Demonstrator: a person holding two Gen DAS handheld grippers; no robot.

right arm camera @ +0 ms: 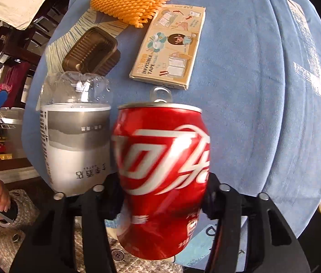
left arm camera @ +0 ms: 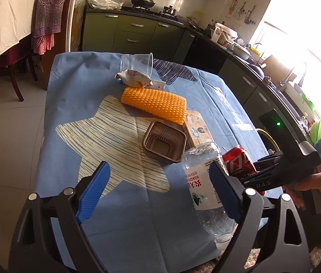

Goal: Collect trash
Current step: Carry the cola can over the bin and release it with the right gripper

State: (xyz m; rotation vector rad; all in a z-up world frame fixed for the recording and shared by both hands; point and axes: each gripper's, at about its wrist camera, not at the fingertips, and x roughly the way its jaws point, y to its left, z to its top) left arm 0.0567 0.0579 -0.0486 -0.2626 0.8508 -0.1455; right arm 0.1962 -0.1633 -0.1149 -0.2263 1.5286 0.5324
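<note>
A red soda can [right arm camera: 160,159] lies between the jaws of my right gripper [right arm camera: 162,193], and the dark fingers press both of its sides. From the left wrist view the can [left arm camera: 238,159] sits at the tip of that gripper [left arm camera: 249,170], which a hand holds. A clear plastic bottle [left arm camera: 201,182] with a white label lies right beside the can, and also appears as the bottle [right arm camera: 76,141] in the right wrist view. My left gripper [left arm camera: 158,188] hovers open over the blue tablecloth [left arm camera: 80,86], with its right blue pad next to the bottle and nothing between the pads.
Farther along the table lie a brown plastic tray [left arm camera: 164,142], an orange foam net [left arm camera: 154,103], a flat tape box [left arm camera: 197,129], a crumpled wrapper [left arm camera: 135,79] and a tipped clear cup [left arm camera: 137,62]. Green kitchen cabinets [left arm camera: 135,31] stand behind, wooden chairs [left arm camera: 8,79] at the left.
</note>
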